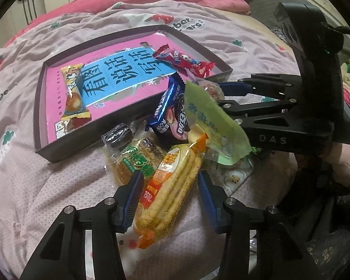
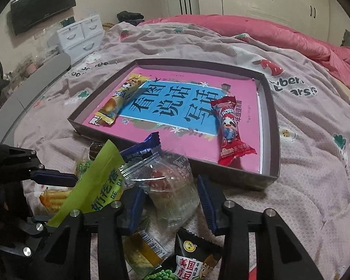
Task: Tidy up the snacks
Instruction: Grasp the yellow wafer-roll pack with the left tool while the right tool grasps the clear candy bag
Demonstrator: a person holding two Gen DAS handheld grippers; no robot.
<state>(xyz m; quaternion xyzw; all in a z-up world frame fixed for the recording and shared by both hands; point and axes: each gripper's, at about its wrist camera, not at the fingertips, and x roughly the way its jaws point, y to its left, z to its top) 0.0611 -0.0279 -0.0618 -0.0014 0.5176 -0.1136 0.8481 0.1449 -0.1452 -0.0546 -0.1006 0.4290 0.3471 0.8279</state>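
Blue pads of the left gripper [image 1: 169,200] straddle an orange cracker pack [image 1: 172,186], left pad touching; right gripper [image 2: 170,200] brackets a clear-wrapped snack [image 2: 172,186], grip unclear.

Two snacks [image 1: 73,91] in tray [image 1: 40,107], snack pile [image 1: 165,144] just before it

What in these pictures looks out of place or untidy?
Only two snacks lie in the box: a yellow bar and a red bar. The others sit in a loose, overlapping heap on the bedcover outside it. A blue packet leans over the box's near edge.
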